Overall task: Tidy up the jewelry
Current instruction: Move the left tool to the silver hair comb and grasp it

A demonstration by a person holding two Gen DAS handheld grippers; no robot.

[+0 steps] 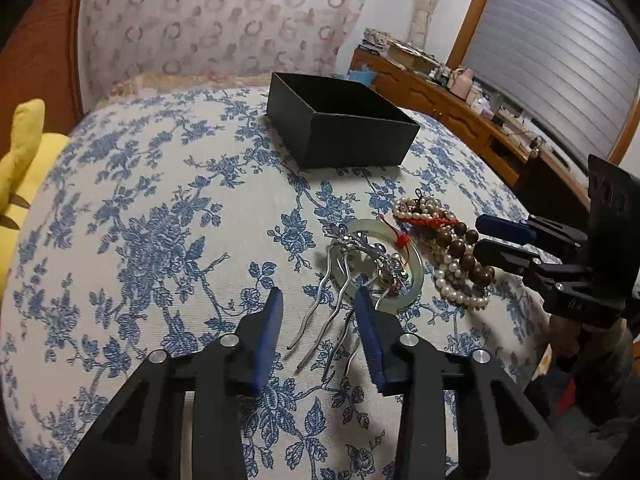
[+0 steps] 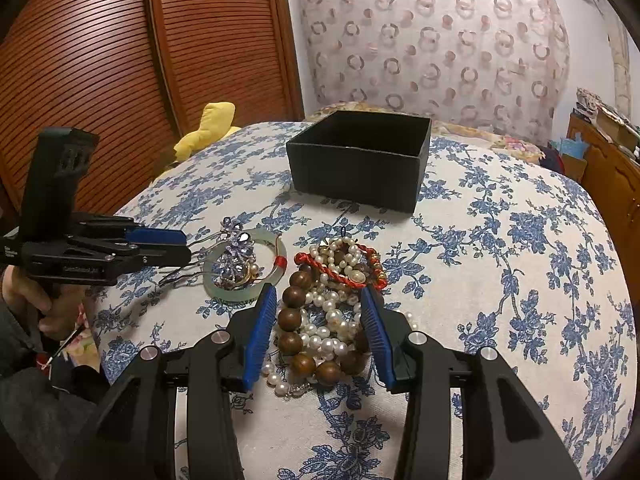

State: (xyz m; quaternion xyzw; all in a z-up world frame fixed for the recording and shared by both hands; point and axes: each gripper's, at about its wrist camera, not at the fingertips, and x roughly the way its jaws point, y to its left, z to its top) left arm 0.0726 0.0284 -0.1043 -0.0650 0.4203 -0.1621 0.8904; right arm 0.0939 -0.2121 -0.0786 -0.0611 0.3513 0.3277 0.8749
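Observation:
A heap of jewelry lies on the blue-flowered cloth. Silver hairpins [image 1: 340, 304] with purple crystal flowers [image 2: 236, 254] rest on a pale jade bangle [image 1: 416, 276] [image 2: 224, 294]. Beside it lie a wooden bead bracelet [image 2: 298, 320] [image 1: 460, 248], pearl strands [image 2: 332, 340] [image 1: 456, 292] and a red cord bracelet [image 2: 340, 270]. An open black box [image 1: 340, 132] [image 2: 356, 176] stands behind. My left gripper [image 1: 318, 300] is open, its jaws either side of the hairpin prongs. My right gripper [image 2: 318, 296] is open around the beads and pearls.
A yellow plush toy [image 1: 24, 160] [image 2: 208, 128] lies at the cloth's left edge. A wooden slatted door [image 2: 120, 60] stands left, a patterned curtain [image 2: 432, 48] behind. A wooden dresser [image 1: 460, 116] with clutter runs along the right.

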